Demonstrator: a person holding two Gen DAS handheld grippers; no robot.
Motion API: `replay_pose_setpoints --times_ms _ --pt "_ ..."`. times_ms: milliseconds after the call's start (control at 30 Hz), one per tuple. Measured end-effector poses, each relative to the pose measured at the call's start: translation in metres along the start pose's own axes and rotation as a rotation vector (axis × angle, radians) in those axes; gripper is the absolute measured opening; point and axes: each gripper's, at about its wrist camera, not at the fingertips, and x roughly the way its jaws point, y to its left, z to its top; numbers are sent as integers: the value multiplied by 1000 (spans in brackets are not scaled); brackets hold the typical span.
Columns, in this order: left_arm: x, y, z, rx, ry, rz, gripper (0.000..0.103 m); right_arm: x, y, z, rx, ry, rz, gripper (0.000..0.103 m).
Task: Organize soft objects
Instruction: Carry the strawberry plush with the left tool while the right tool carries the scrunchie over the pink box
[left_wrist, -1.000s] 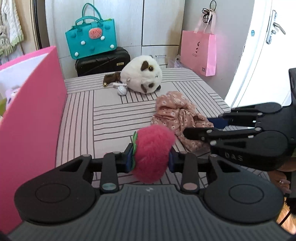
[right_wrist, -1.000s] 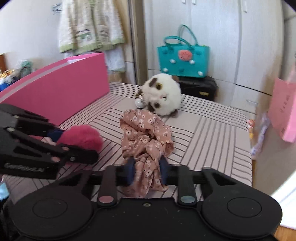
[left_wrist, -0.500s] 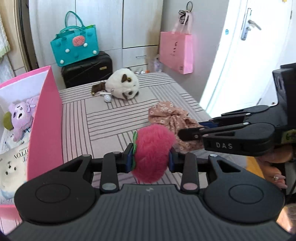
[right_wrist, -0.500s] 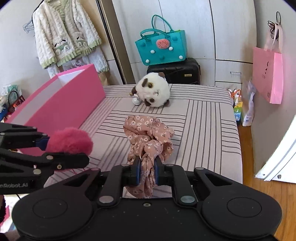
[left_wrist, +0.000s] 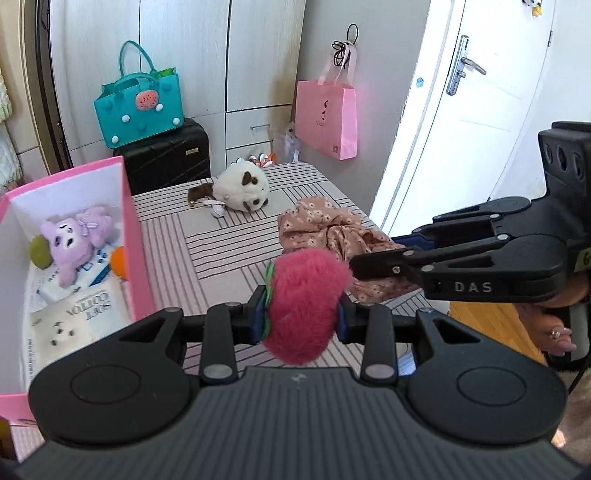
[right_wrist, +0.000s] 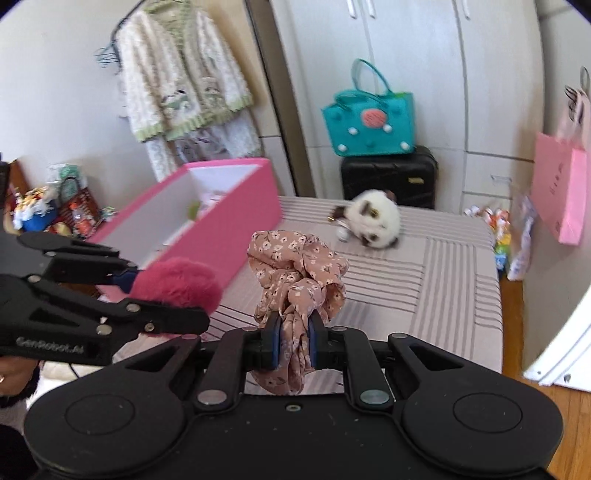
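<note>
My left gripper is shut on a fluffy magenta plush, held in the air above the striped table. My right gripper is shut on a pink floral cloth, which hangs bunched from its pads. Each gripper shows in the other's view: the right gripper just right of the plush, the left gripper at the lower left beside the cloth. An open pink box stands at the table's left, with a purple plush and other soft items inside. A white-and-brown plush lies at the table's far end.
Behind the table, a teal bag sits on a black suitcase against white cupboards. A pink paper bag hangs on the wall, with a white door to the right. A knitted jacket hangs at the left.
Both grippers have risen with their loads, and the floral cloth has come up off the table. The inside of the pink box has come into the left wrist view.
</note>
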Motion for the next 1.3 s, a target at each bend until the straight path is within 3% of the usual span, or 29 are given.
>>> replay_pose_setpoints --times_ms 100,533,767,1133,1300 --pt "-12 8 1 1 8 -16 34 -7 15 6 -36 -13 28 18" --pt "-70 35 -3 31 -54 113 35 -12 98 44 -302 -49 61 18" --pt "-87 68 -6 1 -64 179 36 4 131 68 -371 -89 97 18" --pt "-69 135 -3 -37 5 276 37 62 158 107 -377 -30 148 18" --pt "-36 159 -14 -20 35 379 37 102 153 117 -332 23 149 19"
